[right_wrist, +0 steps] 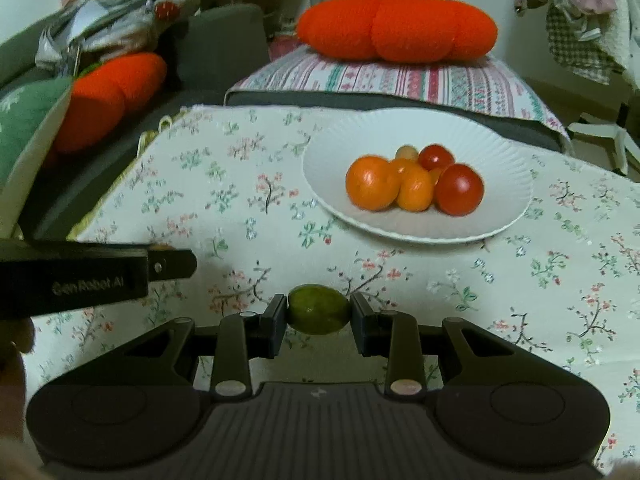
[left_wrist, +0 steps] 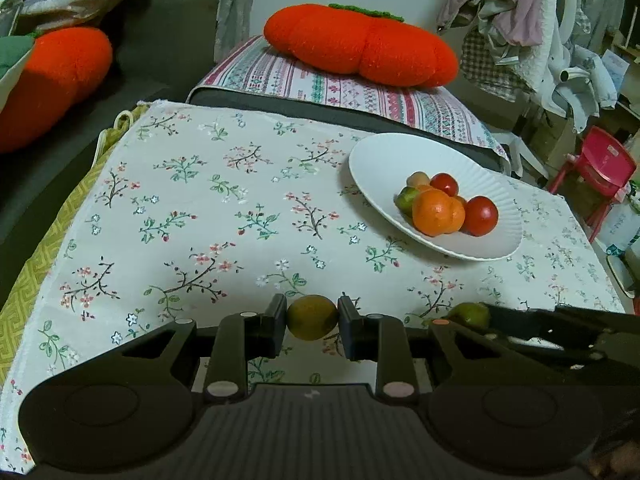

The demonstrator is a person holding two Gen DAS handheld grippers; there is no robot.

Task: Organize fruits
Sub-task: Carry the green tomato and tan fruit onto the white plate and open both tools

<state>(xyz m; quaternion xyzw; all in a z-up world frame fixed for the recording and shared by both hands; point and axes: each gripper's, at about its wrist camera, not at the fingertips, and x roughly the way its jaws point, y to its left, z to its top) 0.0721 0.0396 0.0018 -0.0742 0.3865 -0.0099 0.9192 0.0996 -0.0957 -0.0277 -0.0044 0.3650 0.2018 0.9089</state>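
Observation:
My left gripper point(left_wrist: 313, 314) is shut on a small yellow-green fruit point(left_wrist: 313, 322), just above the flowered tablecloth point(left_wrist: 208, 208). My right gripper point(right_wrist: 319, 309) is shut on a small round green fruit point(right_wrist: 318, 312), with its pads pressing on both sides. In the left wrist view that green fruit point(left_wrist: 473, 315) shows close by on the right. One finger point(right_wrist: 172, 263) of the left gripper reaches in from the left of the right wrist view. Beyond both grippers a white ribbed plate point(left_wrist: 376, 160) point(right_wrist: 496, 152) holds an orange mandarin point(left_wrist: 436, 212), red tomatoes point(left_wrist: 480, 216) and other small fruits.
An orange pumpkin cushion point(left_wrist: 360, 50) lies on a striped pad behind the table. A second cushion point(left_wrist: 52, 80) rests on the dark sofa at the left. To the right are a red chair point(left_wrist: 600, 168) and piled clothes point(left_wrist: 520, 20). A hand shows at the lower left edge point(right_wrist: 16, 360).

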